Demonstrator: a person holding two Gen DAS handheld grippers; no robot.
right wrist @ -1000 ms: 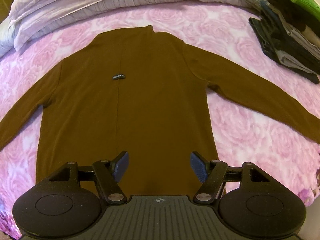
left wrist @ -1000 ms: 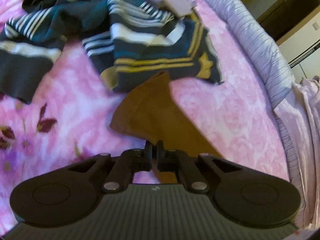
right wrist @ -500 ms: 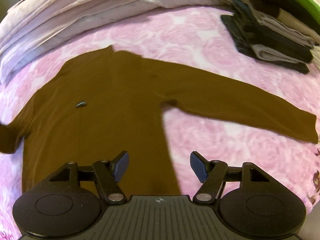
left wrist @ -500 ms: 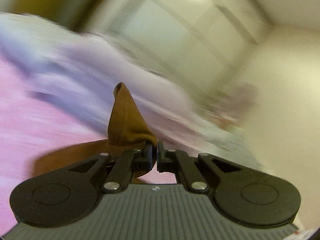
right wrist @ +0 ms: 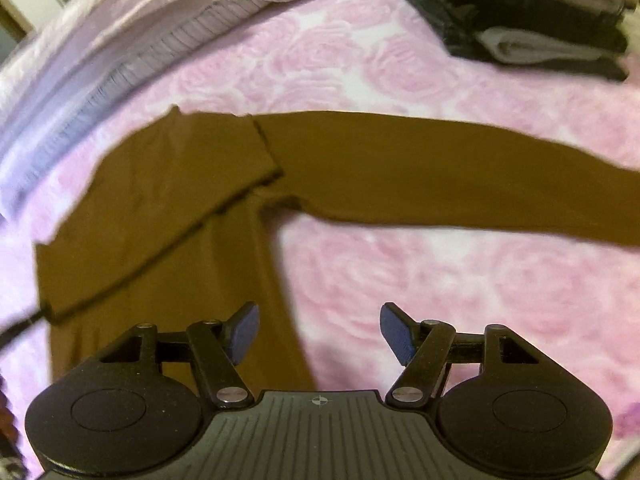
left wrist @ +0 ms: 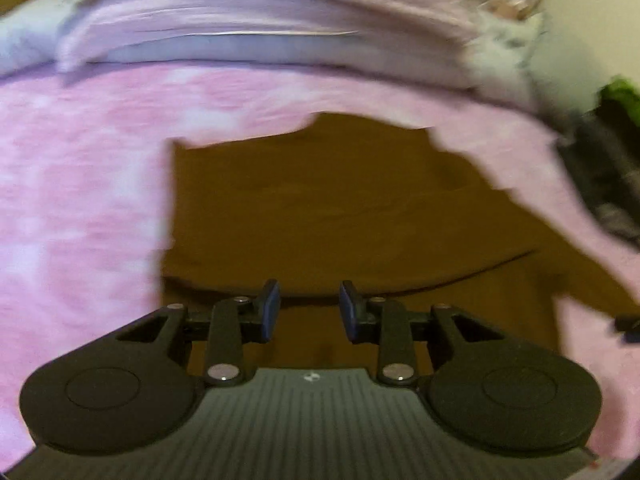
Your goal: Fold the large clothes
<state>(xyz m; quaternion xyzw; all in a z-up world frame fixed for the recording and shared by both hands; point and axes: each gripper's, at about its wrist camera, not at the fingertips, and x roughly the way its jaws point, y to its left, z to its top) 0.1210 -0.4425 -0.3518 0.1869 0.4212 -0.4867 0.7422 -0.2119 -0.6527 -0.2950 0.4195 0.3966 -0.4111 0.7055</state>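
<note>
A brown long-sleeved top (right wrist: 132,280) lies flat on the pink rose bedspread (right wrist: 440,280). One sleeve (right wrist: 180,184) is folded across the chest; the other sleeve (right wrist: 440,172) stretches straight out to the right. In the blurred left wrist view the left gripper (left wrist: 308,300) hovers over the top (left wrist: 320,208). Its jaws are opening, and nothing is between the blue pads. The right gripper (right wrist: 318,320) stands open and empty above the top's right side seam, below the armpit.
Pale lilac pillows and bedding (right wrist: 120,40) run along the far edge of the bed (left wrist: 260,20). A stack of folded dark and grey clothes (right wrist: 540,28) sits at the far right, with something green (left wrist: 620,92) beside it.
The left gripper, shut on a sleeve, swung it over the body and let go; its jaws have parted. The right gripper slid right toward the outstretched sleeve, still open.
</note>
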